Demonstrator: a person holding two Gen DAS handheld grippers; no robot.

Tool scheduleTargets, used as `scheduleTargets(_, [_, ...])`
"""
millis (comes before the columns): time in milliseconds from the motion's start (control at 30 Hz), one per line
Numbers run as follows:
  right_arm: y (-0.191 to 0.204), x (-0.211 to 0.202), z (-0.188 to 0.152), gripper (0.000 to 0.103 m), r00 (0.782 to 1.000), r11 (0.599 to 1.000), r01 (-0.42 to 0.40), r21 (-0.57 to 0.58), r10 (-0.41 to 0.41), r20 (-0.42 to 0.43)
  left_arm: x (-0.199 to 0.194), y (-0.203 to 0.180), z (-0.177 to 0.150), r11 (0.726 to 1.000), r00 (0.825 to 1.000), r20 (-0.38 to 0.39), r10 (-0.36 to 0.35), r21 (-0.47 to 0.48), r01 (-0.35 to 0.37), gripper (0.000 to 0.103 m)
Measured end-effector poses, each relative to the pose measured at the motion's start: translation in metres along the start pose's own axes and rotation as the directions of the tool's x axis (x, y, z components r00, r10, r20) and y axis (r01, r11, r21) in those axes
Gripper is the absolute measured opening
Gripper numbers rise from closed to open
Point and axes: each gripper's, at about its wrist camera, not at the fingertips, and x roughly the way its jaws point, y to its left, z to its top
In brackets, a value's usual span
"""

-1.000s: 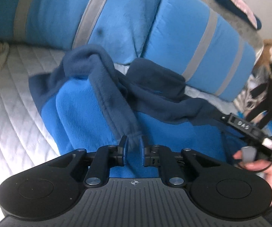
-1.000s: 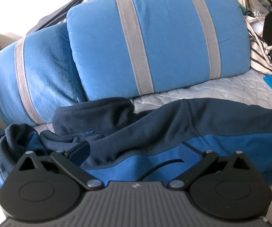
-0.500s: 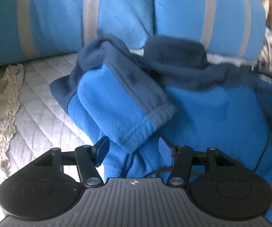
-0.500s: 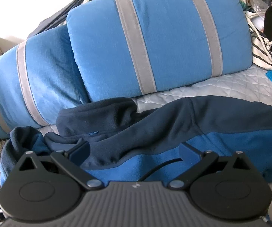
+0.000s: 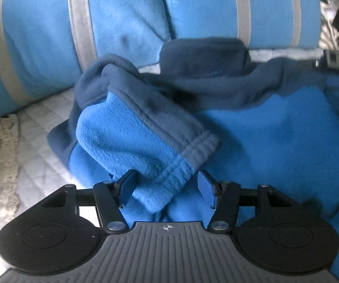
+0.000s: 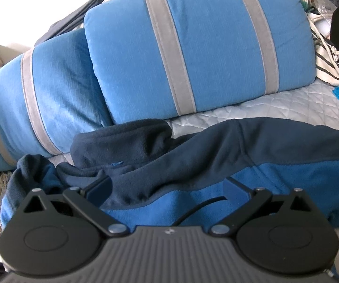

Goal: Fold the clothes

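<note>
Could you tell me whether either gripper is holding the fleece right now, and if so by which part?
Nothing is held. The left gripper stands open around the sleeve cuff without pinching; the right gripper hangs open above the fleece.

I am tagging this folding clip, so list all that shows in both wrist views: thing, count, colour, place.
fleece jacket: one, bright blue with navy top, spread on the bed.
sleeve cuff: one, blue and grey-blue, folded over the jacket, between the left jaws, unpinched.
cushions: two, blue with grey stripes, behind the jacket.
quilted cover: one, pale grey, beneath everything.
striped bag: one, white and dark, far right.
cable: one, black, on the jacket.
left gripper: black, open.
right gripper: black, wide open, empty.
</note>
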Motion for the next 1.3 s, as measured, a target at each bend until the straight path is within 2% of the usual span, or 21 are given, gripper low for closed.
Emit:
scheduleTargets(267, [-0.001, 0.001, -0.001, 0.103, 1.0, 1.0, -0.007, 0.01, 0.007, -0.009, 0.021, -0.012, 0.011, 0.999, 0.999, 0.011, -0.047, -0.011, 0.047, 0.057])
scheduleTargets(400, [-0.001, 0.003, 0.0, 0.103, 1.0, 1.0, -0.01, 0.014, 0.01, -0.015, 0.029, -0.012, 0.013, 0.996, 0.997, 0.017, -0.078, -0.052, 0.079, 0.057])
scheduleTargets(500, [-0.002, 0.003, 0.0, 0.103, 1.0, 1.0, -0.014, 0.02, 0.015, -0.02, 0.024, -0.006, 0.015, 0.991, 0.995, 0.025, -0.102, -0.083, 0.103, 0.057])
scheduleTargets(700, [-0.004, 0.003, 0.001, 0.103, 0.999, 0.999, -0.021, 0.025, 0.022, -0.024, -0.006, 0.013, 0.021, 0.979, 0.986, 0.091, -0.138, -0.136, 0.15, 0.057])
scheduleTargets(833, [-0.005, 0.002, 0.0, 0.103, 0.999, 0.999, -0.028, 0.029, 0.029, -0.029, -0.024, 0.02, 0.02, 0.994, 0.991, 0.111, -0.075, -0.071, 0.084, 0.057])
scheduleTargets(933, [-0.004, 0.002, 0.001, 0.103, 0.999, 0.999, -0.029, 0.028, 0.03, -0.029, -0.028, 0.024, 0.014, 1.0, 0.995, 0.096, 0.001, 0.007, -0.002, 0.057])
scheduleTargets(1000, [-0.004, 0.002, 0.0, 0.103, 0.999, 0.999, -0.031, 0.028, 0.031, -0.029, -0.028, 0.024, 0.007, 0.995, 0.994, 0.089, 0.055, 0.083, -0.063, 0.057])
scheduleTargets(1067, [-0.004, 0.003, 0.0, 0.103, 0.999, 0.999, -0.032, 0.03, 0.033, -0.032, -0.028, 0.02, -0.002, 0.976, 0.989, 0.097, 0.111, 0.178, -0.127, 0.057])
scheduleTargets(1133, [-0.004, 0.003, 0.0, 0.103, 0.999, 0.999, -0.032, 0.032, 0.033, -0.035, -0.024, 0.012, -0.011, 0.934, 0.978, 0.109, 0.178, 0.295, -0.203, 0.057])
scheduleTargets(1200, [-0.004, 0.004, 0.0, 0.103, 0.999, 0.999, -0.034, 0.033, 0.035, -0.04, -0.018, 0.002, -0.02, 0.874, 0.963, 0.127, 0.238, 0.405, -0.269, 0.057])
scheduleTargets(1300, [-0.004, 0.005, -0.001, 0.103, 0.998, 0.998, -0.04, 0.04, 0.042, -0.054, -0.009, -0.014, -0.032, 0.767, 0.941, 0.176, 0.29, 0.545, -0.339, 0.057])
